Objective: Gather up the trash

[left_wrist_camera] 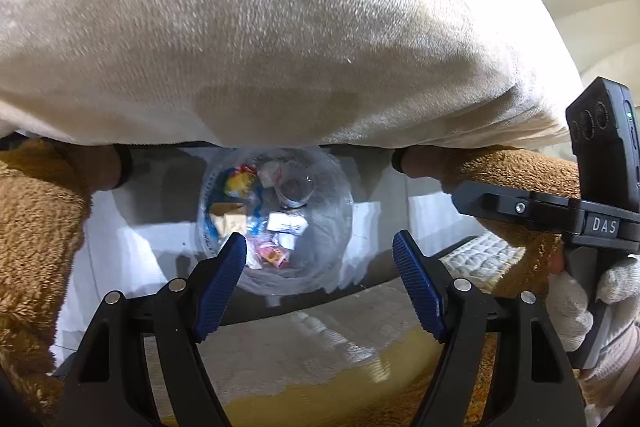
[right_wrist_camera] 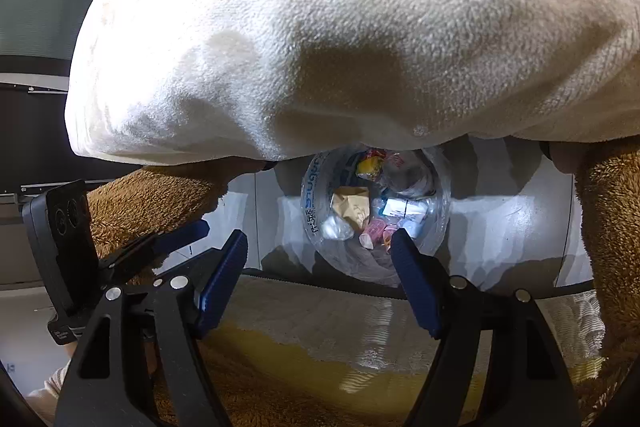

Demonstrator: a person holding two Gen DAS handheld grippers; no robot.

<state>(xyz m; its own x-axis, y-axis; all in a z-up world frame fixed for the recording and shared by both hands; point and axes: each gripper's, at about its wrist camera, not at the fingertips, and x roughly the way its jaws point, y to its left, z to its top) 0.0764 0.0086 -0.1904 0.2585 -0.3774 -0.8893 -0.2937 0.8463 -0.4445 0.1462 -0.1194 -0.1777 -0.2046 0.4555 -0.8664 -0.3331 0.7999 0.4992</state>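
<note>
Hiding the bin's far rim, a big cream cloth (left_wrist_camera: 280,27) is hanging above; the trash bin (left_wrist_camera: 340,227) is sitting below both grippers' open, empty jaws.

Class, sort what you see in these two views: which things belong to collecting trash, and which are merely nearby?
Belong to the job:
clear bag-lined bin
wrappers and paper scraps inside it
left gripper, open
right gripper, open

Merely nearby:
cream fleece top
brown fleece trousers
white floor

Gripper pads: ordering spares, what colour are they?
Blue, ribbed pads on black arms; the left wrist view shows them best.
</note>
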